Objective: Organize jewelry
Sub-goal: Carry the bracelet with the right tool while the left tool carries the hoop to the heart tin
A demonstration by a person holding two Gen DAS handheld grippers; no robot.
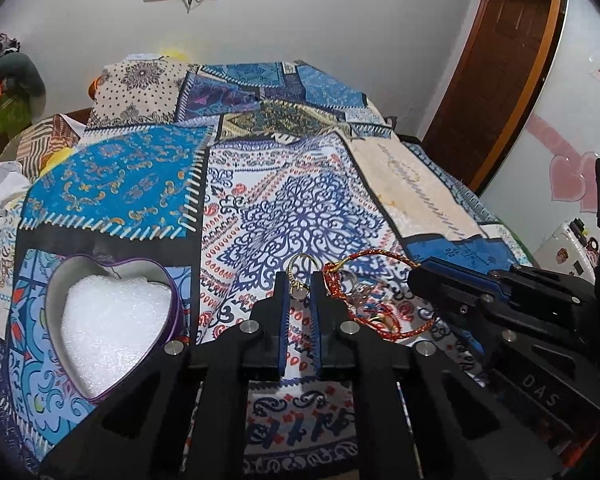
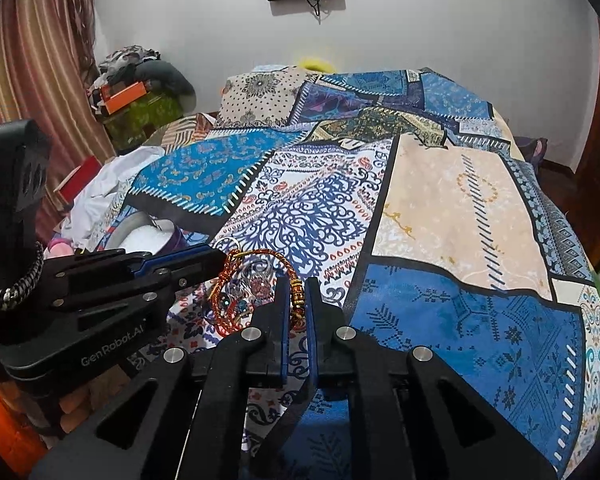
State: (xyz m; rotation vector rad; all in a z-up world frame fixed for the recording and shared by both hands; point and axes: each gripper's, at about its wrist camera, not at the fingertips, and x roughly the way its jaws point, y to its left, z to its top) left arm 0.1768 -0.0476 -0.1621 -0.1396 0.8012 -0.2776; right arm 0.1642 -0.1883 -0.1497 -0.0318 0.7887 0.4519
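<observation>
Both grippers meet over a little heap of jewelry on the patchwork bedspread (image 1: pixel 292 200). The left gripper (image 1: pixel 300 280) has its fingers drawn nearly together around a thin gold ring (image 1: pixel 301 266), which stands up between the tips; it looks pinched, though I cannot tell for sure that the pads bear on it. The right gripper (image 2: pixel 297 294) is narrowed about the gold beads of a red-and-gold cord bracelet (image 2: pixel 256 280), and from here it seems to be gripping that beaded stretch. A second bracelet or some clear, sparkly pieces (image 2: pixel 252 288) lie tangled inside the red loop.

The heart tin (image 1: pixel 112 320) sits open to the left of the heap, near it but apart, lined with white foam (a soft bed for small things).

All of this should be very light. The ring is hard, smooth and slippery, so I judge the safest hold is across its band, squarely between the pads, or it may pop sideways. The cord is limp and will droop and swing; taking it at the stiff beaded section gives the firmest purchase, and the tangled pieces may drag along when it lifts.
</observation>
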